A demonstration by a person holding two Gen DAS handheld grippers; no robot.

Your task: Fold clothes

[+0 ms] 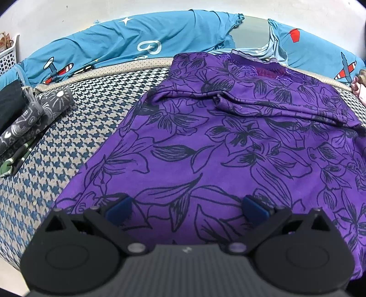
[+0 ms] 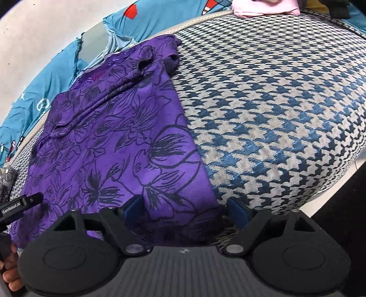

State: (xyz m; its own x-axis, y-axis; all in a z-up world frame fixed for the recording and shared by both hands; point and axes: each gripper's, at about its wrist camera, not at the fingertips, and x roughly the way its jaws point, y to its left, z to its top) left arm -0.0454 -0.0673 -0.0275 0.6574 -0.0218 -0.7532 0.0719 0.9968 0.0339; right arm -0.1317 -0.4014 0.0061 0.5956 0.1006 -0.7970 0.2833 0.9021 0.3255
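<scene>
A purple garment with black flower outlines lies spread on a houndstooth-patterned bed, its neckline at the far end and its sleeves folded in across the chest. My left gripper hovers open over the near hem, blue pads wide apart with nothing between them. In the right wrist view the same garment fills the left half. My right gripper is open at the garment's near right corner, one pad over the cloth, the other over the bed cover. The left gripper's body shows at the left edge.
Blue aeroplane-print bedding lies bunched along the white wall. Folded grey patterned clothes sit at the bed's left side beside a white perforated basket. A pink garment lies at the far right. The bed's edge drops off at right.
</scene>
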